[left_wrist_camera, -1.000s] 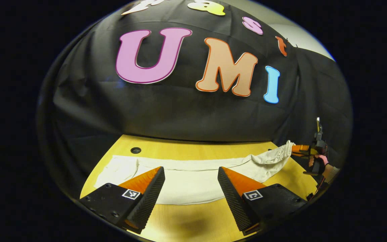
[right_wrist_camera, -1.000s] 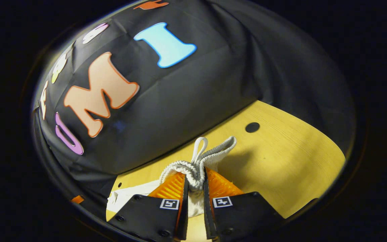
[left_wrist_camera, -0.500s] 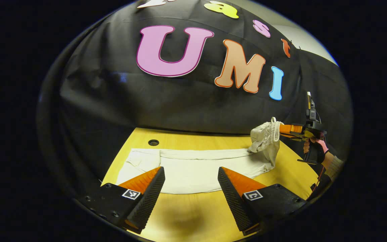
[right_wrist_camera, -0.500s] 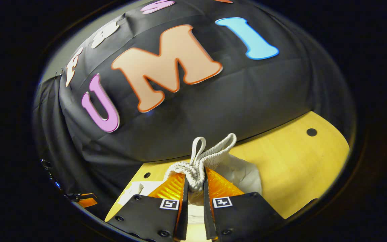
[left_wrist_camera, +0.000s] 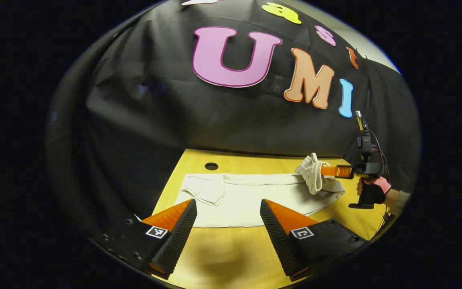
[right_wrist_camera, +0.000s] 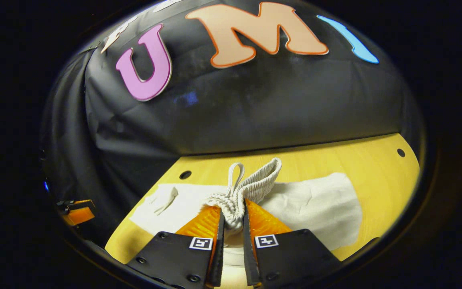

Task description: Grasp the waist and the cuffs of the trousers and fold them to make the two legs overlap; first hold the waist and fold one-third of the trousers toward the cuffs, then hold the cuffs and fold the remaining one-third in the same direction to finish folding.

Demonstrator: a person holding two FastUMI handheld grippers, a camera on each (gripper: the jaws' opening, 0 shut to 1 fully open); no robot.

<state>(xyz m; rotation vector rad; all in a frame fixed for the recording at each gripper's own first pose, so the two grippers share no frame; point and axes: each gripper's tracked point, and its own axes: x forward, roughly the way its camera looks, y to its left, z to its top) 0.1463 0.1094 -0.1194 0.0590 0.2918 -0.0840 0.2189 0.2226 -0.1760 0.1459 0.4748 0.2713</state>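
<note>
White trousers (left_wrist_camera: 251,196) lie stretched across the yellow wooden table (left_wrist_camera: 223,257), the legs laid over each other. My right gripper (right_wrist_camera: 233,216) is shut on the bunched elastic waist (right_wrist_camera: 247,188), holding it lifted above the cloth (right_wrist_camera: 315,208). In the left gripper view that same gripper (left_wrist_camera: 327,170) and the hand (left_wrist_camera: 371,192) holding it sit at the far right, with the waist (left_wrist_camera: 313,174) raised and carried over the trousers. My left gripper (left_wrist_camera: 227,224) stands open near the table's front edge, short of the trousers, nothing between its fingers. The cuff end (left_wrist_camera: 203,188) is rumpled at the left.
The black cloth wall (left_wrist_camera: 215,120) closes the table's far side. Small round holes (left_wrist_camera: 211,165) mark the tabletop near the back edge; two more holes (right_wrist_camera: 185,174) appear in the right gripper view. My left gripper (right_wrist_camera: 76,210) shows at the far left there.
My right gripper has lifted the waist and swung it leftward over the trousers, starting a fold. The left gripper has turned left and drawn back a little, still open.
</note>
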